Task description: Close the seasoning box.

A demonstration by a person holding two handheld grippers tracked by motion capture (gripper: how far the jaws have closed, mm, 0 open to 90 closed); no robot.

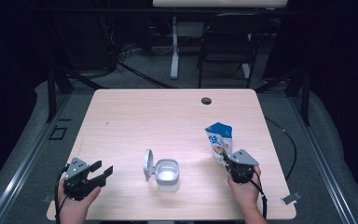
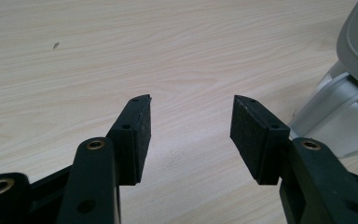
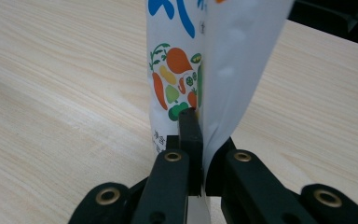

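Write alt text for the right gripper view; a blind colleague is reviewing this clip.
The right gripper is shut on a white snack bag printed with blue lettering and cartoon vegetables, pinching its lower edge so the bag stands up. Behind it lies the light wooden table.

Wood-grain table, plastic tub, glossy packet

The table (image 1: pixel 135 112) looks like pale matt wood laminate; the tub (image 1: pixel 167 175) is smooth translucent plastic; the packet (image 3: pixel 200 56) is shiny printed film.
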